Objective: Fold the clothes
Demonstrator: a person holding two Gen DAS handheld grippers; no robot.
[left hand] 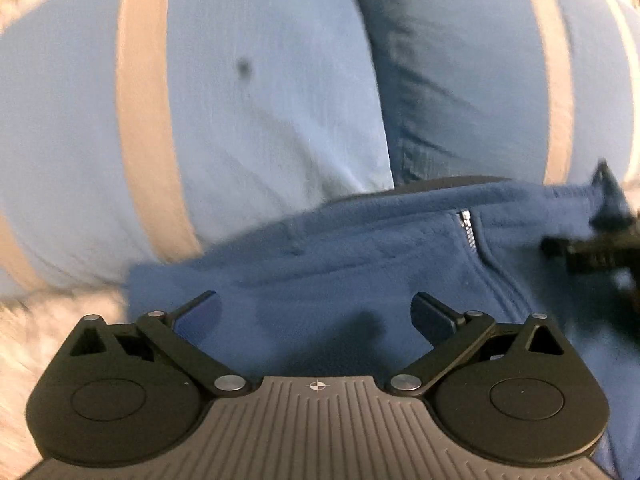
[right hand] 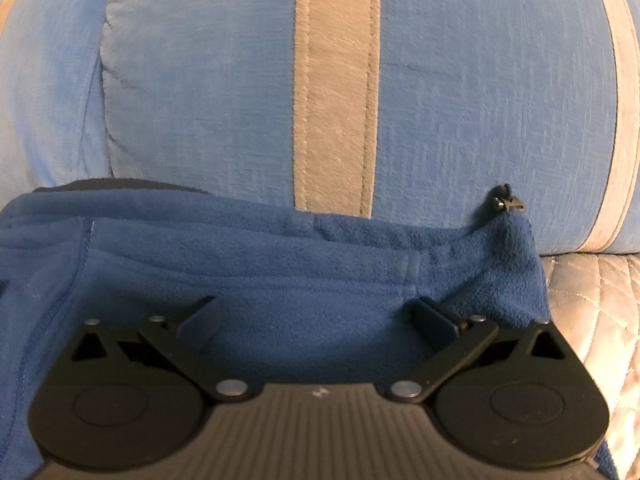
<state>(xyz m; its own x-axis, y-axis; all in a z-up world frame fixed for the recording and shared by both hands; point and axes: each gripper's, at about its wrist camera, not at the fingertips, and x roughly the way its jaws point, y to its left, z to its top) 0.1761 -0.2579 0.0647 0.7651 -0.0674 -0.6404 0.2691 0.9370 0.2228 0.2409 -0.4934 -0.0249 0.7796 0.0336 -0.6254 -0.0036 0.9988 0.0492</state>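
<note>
A dark blue fleece garment (left hand: 352,256) with a metal zipper (left hand: 467,226) lies on the bed in front of both grippers. My left gripper (left hand: 316,312) is open just above the fleece, fingers wide apart with nothing between them. My right gripper (right hand: 316,314) is also open over the same fleece (right hand: 280,264), near its right edge. A black zipper pull (right hand: 507,200) sticks up at the fleece's far right corner. The right gripper shows blurred at the right edge of the left wrist view (left hand: 592,240).
Large light blue cushions with beige stripes (right hand: 336,92) stand right behind the fleece, and they fill the left wrist view (left hand: 260,100) too. A quilted silvery bedspread (right hand: 592,292) lies to the right. A pale surface (left hand: 24,340) shows at the left.
</note>
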